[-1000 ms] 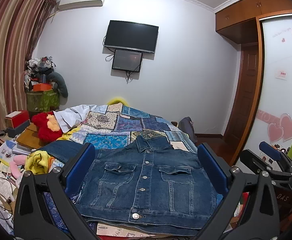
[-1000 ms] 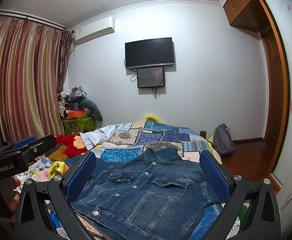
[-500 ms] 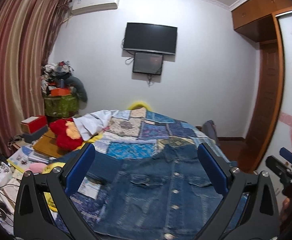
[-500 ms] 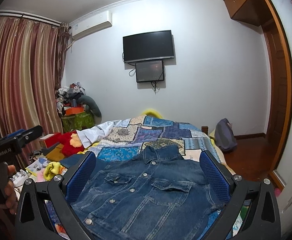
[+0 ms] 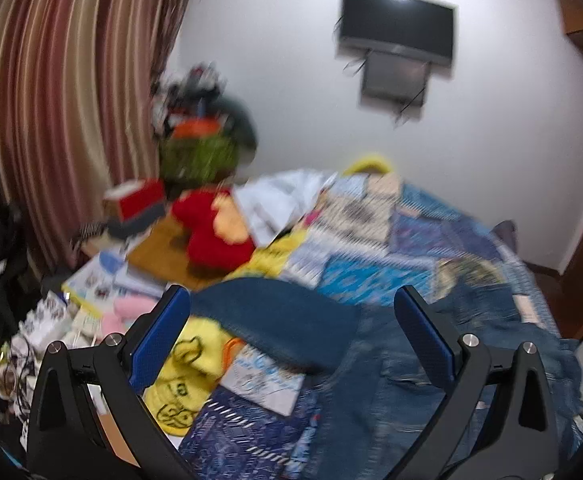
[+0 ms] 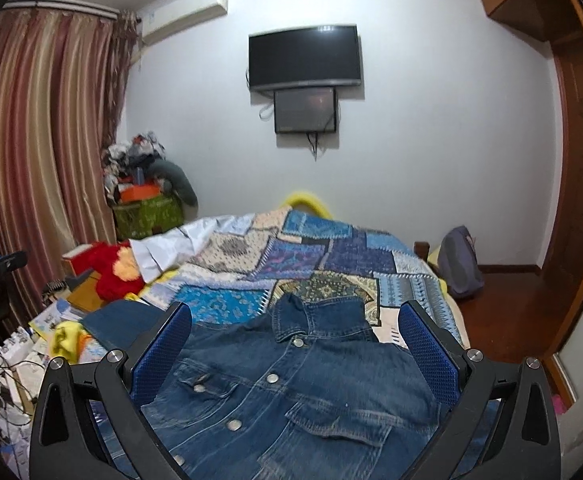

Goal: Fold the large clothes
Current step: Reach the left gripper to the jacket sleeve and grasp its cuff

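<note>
A blue denim jacket (image 6: 291,392) lies front up and buttoned on the patchwork bedspread (image 6: 291,256), collar toward the far wall. Its left sleeve (image 5: 279,320) stretches out to the left over the bed's edge. My right gripper (image 6: 295,320) is open and empty, above the jacket's chest. My left gripper (image 5: 291,308) is open and empty, above the sleeve; the jacket's body (image 5: 451,360) lies to its right. The left wrist view is blurred by motion.
Left of the bed lie a yellow cloth (image 5: 187,364), papers and books (image 5: 103,280), cables and a red plush toy (image 5: 211,232). A striped curtain (image 6: 31,160) hangs at the left. A grey backpack (image 6: 459,264) stands on the floor at the right.
My left gripper has swung to the left, from over the jacket's body to over its left sleeve. My right gripper has moved a little nearer the jacket. Both stayed open.
</note>
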The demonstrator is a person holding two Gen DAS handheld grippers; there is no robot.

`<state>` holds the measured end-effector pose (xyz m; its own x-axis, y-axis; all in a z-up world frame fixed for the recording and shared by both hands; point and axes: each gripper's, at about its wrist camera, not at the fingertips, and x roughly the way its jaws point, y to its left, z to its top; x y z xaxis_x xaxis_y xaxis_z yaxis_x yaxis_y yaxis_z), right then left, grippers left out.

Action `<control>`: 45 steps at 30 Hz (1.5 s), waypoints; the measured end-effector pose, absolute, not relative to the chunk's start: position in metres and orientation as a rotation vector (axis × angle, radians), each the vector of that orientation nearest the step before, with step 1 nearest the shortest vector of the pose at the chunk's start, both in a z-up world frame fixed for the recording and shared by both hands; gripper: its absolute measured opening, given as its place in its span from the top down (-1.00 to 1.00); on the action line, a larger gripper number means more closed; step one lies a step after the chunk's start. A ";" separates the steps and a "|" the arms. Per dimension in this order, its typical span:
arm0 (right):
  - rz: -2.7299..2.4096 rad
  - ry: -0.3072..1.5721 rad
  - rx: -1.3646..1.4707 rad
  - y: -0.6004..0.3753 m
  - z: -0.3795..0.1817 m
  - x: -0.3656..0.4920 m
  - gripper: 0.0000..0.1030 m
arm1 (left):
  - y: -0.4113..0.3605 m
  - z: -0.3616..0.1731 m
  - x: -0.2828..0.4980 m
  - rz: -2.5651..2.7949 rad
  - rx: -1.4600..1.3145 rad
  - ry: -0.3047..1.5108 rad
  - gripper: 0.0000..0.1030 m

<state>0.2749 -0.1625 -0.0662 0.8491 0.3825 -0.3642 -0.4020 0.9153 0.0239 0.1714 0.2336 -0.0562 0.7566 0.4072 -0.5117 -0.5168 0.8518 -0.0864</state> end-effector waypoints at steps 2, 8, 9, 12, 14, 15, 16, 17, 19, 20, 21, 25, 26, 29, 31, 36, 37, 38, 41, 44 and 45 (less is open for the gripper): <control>0.403 0.410 -0.067 -0.153 -0.075 0.300 -1.00 | 0.254 -0.077 0.187 0.532 -0.259 0.566 -0.99; 0.384 0.535 -0.139 -0.119 -0.120 0.375 -1.00 | 0.316 -0.150 0.228 0.568 -0.401 0.759 -0.99; 0.387 0.562 -0.147 -0.114 -0.128 0.384 -1.00 | 0.326 -0.164 0.234 0.566 -0.435 0.792 -0.98; 0.401 0.634 -0.175 -0.102 -0.156 0.407 -1.00 | 0.344 -0.191 0.245 0.539 -0.540 0.837 -0.91; 0.412 0.676 -0.200 -0.093 -0.175 0.417 -1.00 | 0.352 -0.203 0.249 0.508 -0.609 0.862 -0.84; 0.416 0.694 -0.210 -0.090 -0.182 0.421 -1.00 | 0.356 -0.209 0.252 0.498 -0.643 0.871 -0.72; 0.424 0.715 -0.217 -0.088 -0.189 0.425 -1.00 | 0.361 -0.215 0.255 0.491 -0.671 0.879 -0.65; 0.435 0.737 -0.218 -0.085 -0.196 0.429 -1.00 | 0.364 -0.218 0.257 0.485 -0.687 0.884 -0.65; 0.455 0.773 -0.215 -0.083 -0.207 0.434 -1.00 | 0.373 -0.224 0.263 0.476 -0.723 0.883 -0.64; 0.462 0.787 -0.212 -0.083 -0.210 0.436 -1.00 | 0.378 -0.226 0.265 0.479 -0.731 0.878 -0.62; 0.470 0.801 -0.206 -0.083 -0.213 0.437 -1.00 | 0.383 -0.226 0.268 0.483 -0.737 0.873 -0.56; 0.487 0.842 -0.165 -0.084 -0.220 0.443 -1.00 | 0.404 -0.226 0.275 0.506 -0.769 0.869 -0.38; 0.487 0.849 -0.152 -0.086 -0.221 0.445 -1.00 | 0.408 -0.224 0.276 0.514 -0.777 0.865 -0.35; 0.489 0.862 -0.109 -0.092 -0.224 0.447 -1.00 | 0.417 -0.211 0.272 0.544 -0.762 0.839 -0.34; 0.487 0.873 -0.084 -0.095 -0.226 0.449 -1.00 | 0.419 -0.199 0.267 0.547 -0.763 0.816 -0.34; 0.479 0.884 -0.043 -0.100 -0.228 0.453 -1.00 | 0.396 -0.185 0.264 0.414 -0.787 0.795 -0.34; 0.481 0.889 -0.040 -0.100 -0.229 0.454 -1.00 | 0.390 -0.188 0.266 0.386 -0.797 0.813 -0.34; 0.481 0.894 -0.040 -0.100 -0.231 0.454 -1.00 | 0.387 -0.192 0.269 0.372 -0.806 0.829 -0.34; 0.470 0.911 -0.045 -0.100 -0.234 0.456 -1.00 | 0.380 -0.216 0.280 0.386 -0.826 0.905 -0.34; 0.465 0.914 -0.037 -0.102 -0.235 0.456 -1.00 | 0.387 -0.236 0.283 0.424 -0.880 0.942 -0.26; 0.465 0.911 -0.031 -0.103 -0.234 0.456 -1.00 | 0.391 -0.242 0.282 0.447 -0.891 0.942 -0.17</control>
<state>0.4560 -0.1028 -0.2339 0.5208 0.3753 -0.7668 -0.4009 0.9005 0.1685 0.2824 0.3912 -0.2420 0.5362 -0.0385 -0.8432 -0.6773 0.5765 -0.4570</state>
